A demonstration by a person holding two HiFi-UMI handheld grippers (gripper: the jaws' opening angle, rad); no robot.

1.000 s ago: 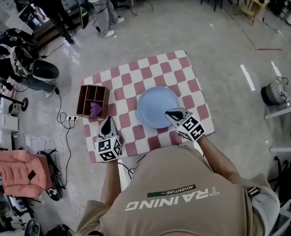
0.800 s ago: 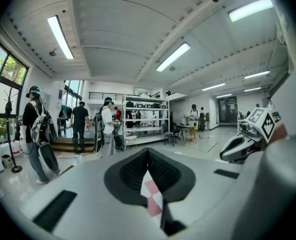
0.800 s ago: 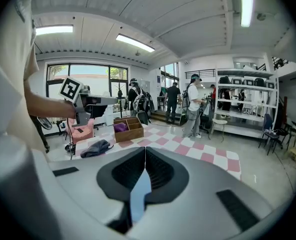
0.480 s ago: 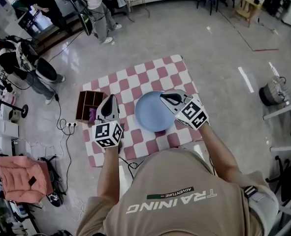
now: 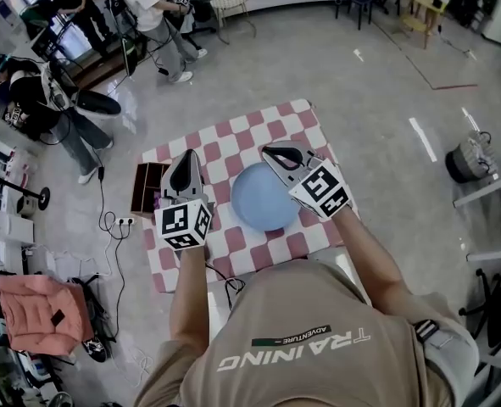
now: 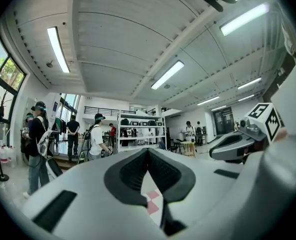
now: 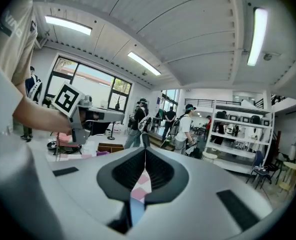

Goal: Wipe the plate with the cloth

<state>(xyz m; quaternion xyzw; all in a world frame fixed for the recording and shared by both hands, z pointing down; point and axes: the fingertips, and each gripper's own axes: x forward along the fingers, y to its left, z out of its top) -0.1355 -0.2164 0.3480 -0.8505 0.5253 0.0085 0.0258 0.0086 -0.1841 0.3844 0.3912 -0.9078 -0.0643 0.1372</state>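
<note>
Hovering clenched, empty: left gripper (image 5: 186, 159) partly screening wooden box (image 5: 142, 185) at left; right gripper (image 5: 273, 153) overlapping blue plate (image 5: 258, 206) on checkered mat (image 5: 242, 134).

The left gripper (image 5: 186, 155) is held out ahead of the body and points level, jaws closed together with nothing between them. The right gripper (image 5: 269, 150) is raised beside it, apart, tipped slightly downward, jaws likewise closed and empty. Both forearms (image 5: 191, 299) are bare and extend forward.
</note>
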